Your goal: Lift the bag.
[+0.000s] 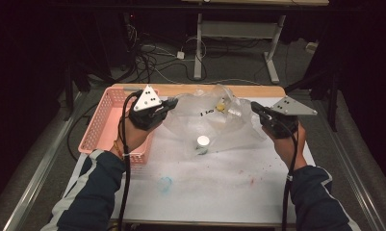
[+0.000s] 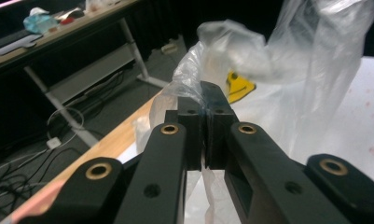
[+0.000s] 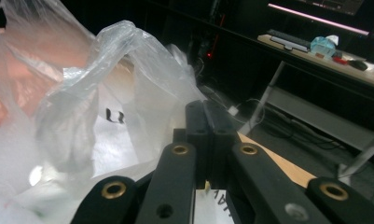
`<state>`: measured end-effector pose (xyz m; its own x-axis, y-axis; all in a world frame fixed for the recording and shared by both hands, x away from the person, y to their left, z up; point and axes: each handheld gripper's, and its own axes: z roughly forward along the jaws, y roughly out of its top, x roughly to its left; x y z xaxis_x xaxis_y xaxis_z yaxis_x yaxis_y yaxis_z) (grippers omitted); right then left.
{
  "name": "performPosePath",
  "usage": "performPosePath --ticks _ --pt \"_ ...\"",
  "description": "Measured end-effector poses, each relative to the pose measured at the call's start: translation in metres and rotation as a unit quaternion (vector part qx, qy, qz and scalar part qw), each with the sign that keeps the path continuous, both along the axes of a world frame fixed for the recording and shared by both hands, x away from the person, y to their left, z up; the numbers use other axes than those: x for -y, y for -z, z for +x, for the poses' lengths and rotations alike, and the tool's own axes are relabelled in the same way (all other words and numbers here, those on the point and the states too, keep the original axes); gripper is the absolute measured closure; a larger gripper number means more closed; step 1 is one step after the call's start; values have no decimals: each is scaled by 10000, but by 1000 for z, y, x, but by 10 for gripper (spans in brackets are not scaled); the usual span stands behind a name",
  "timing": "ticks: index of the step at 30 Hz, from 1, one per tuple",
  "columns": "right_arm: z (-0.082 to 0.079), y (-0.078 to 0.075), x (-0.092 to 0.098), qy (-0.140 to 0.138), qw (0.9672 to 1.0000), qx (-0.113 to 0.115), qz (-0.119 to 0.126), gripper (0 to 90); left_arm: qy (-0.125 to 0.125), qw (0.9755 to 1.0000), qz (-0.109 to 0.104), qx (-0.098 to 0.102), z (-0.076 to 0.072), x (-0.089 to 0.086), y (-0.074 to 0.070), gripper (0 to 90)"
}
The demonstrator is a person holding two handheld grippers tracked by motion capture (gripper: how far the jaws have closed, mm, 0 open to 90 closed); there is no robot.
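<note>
From the high view, a pink basket [image 1: 105,122] sits at the left edge of the white tabletop [image 1: 219,183], partly under the person's left hand [image 1: 135,132]. Faint blue and red stains mark the tabletop surface. Cables lie on the floor beyond, near the legs of a second desk [image 1: 238,33]. A clear plastic bag [image 1: 210,118] lies spread between the two grippers at the far middle of the tabletop, crumpled and puffed up, with a black printed mark and a yellow patch on it. A small jar with a white lid [image 1: 202,143] stands just in front of the bag's near edge; whether it is inside the film cannot be told. The left gripper [image 1: 173,102] meets the bag's left edge and the right gripper [image 1: 254,107] meets its right edge.

In the left gripper view, the left gripper [image 2: 206,100] has its jaws pressed together with a fold of the plastic bag [image 2: 310,70] pinched between them. The film rises above the tips in a wrinkled, translucent bunch, and the yellow patch [image 2: 238,86] shows through it just behind. The tabletop's wooden edge [image 2: 110,144] runs off to the left, with cables on the floor past it.

In the right gripper view, the right gripper [image 3: 207,109] is likewise clamped tight, bag film [image 3: 105,88] caught at its tips. The bag billows up to the left, pink showing through it, and a black mark [image 3: 114,116] is printed on it.
</note>
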<state>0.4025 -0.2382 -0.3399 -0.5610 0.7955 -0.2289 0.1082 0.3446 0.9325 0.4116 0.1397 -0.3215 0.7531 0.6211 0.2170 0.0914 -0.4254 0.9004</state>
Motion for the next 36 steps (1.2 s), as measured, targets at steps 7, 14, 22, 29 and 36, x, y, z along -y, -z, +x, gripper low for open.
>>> performPosePath --ticks 7,14,22,29,36 --pt "5 -23 2 22 9996 199 215 900 78 9994 -226 235 5 12 -27 857" --pt "2 -47 -1 -79 9985 359 395 900 131 9983 -355 447 -1 17 -50 858" --pt "-13 -68 -2 -275 9962 545 625 900 263 9946 -590 812 -21 14 -83 861" --pt "-31 -92 0 -427 9922 888 764 900 278 9926 -618 1008 -32 14 -101 862" --pt "-28 -100 4 -245 9910 988 864 900 112 9929 -732 933 -16 16 -98 861"
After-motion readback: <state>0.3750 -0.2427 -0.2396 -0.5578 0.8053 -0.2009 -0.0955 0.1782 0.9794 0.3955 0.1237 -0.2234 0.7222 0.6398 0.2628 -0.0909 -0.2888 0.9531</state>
